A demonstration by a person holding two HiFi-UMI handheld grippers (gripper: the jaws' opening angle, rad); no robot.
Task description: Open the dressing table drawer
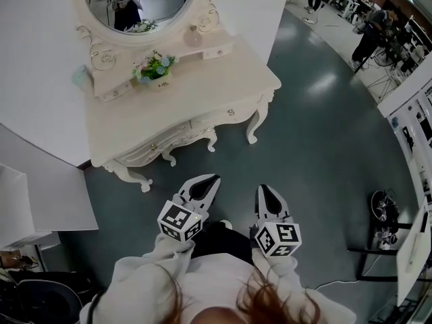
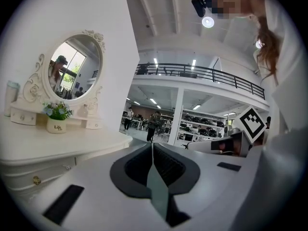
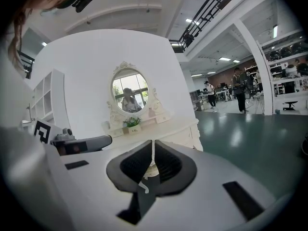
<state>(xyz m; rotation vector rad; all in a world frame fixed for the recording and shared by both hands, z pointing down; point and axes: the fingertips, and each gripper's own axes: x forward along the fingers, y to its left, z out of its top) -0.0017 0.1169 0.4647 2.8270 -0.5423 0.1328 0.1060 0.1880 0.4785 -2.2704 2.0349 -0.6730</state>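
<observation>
Cream carved dressing table (image 1: 202, 93) well ahead of fingertips; left gripper (image 1: 212, 179), right gripper (image 1: 264, 189) both pinched closed, empty; risk: unopened jaws glance off small gold drawer knob (image 1: 231, 112)

open lab hall, mezzanine railing (image 2: 202, 73), rows of workstations (image 1: 341, 0), painted floor (image 1: 317, 133)

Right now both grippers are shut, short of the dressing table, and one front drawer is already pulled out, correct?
Not quite. No drawer is out: the front drawers sit closed, flush with the dressing table, as the head view shows. The rest holds: the left gripper and the right gripper are shut and short of the table.
</observation>
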